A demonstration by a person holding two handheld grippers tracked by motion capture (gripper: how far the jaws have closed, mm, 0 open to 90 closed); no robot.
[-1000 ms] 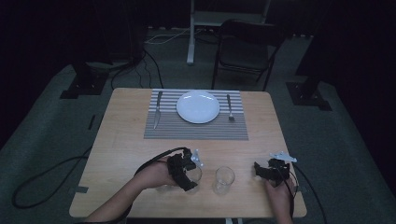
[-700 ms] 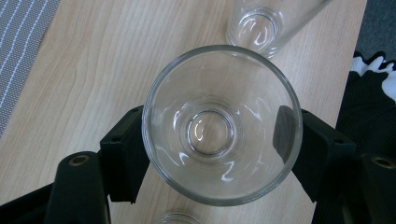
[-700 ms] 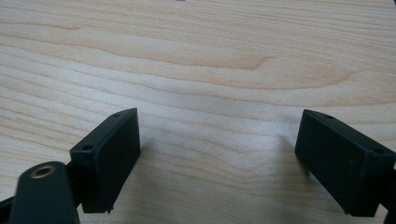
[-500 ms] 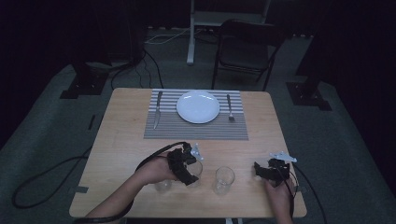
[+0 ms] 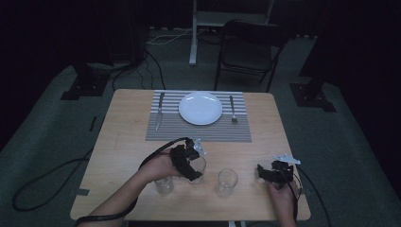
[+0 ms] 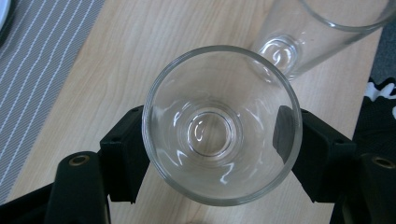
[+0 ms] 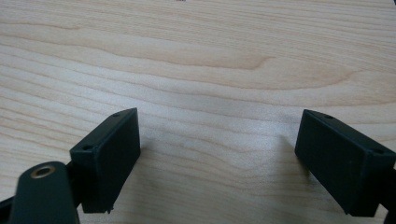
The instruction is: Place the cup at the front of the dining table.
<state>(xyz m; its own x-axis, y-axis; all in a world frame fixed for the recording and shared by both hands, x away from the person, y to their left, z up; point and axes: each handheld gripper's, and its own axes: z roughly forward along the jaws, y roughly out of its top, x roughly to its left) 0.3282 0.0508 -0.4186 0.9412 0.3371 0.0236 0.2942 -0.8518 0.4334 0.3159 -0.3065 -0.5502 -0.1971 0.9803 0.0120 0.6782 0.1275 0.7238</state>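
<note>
My left gripper [image 5: 190, 165] is shut on a clear empty glass [image 5: 200, 165] near the table's front. The left gripper view looks down into that glass [image 6: 219, 126], with one black jaw pressed on each side of it and my left gripper [image 6: 212, 149] around its lower wall. A second empty glass [image 5: 226, 182] stands just right of it and appears at the upper right [image 6: 317, 32] of the left gripper view. A third glass [image 5: 164, 185] stands by the left hand. My right gripper [image 5: 265, 172] rests open at the front right, with bare wood between its jaws [image 7: 219, 158].
A striped grey placemat [image 5: 198, 130] lies at the back of the wooden table [image 5: 123, 142]. It carries a white plate [image 5: 200, 108], a knife [image 5: 159, 111] to the left and a fork [image 5: 232, 109] to the right. A chair [image 5: 246, 52] stands behind the table.
The left hand and gripper shifted slightly back and right with the glass. That uncovered the third glass at the front left. The right gripper stayed put.
</note>
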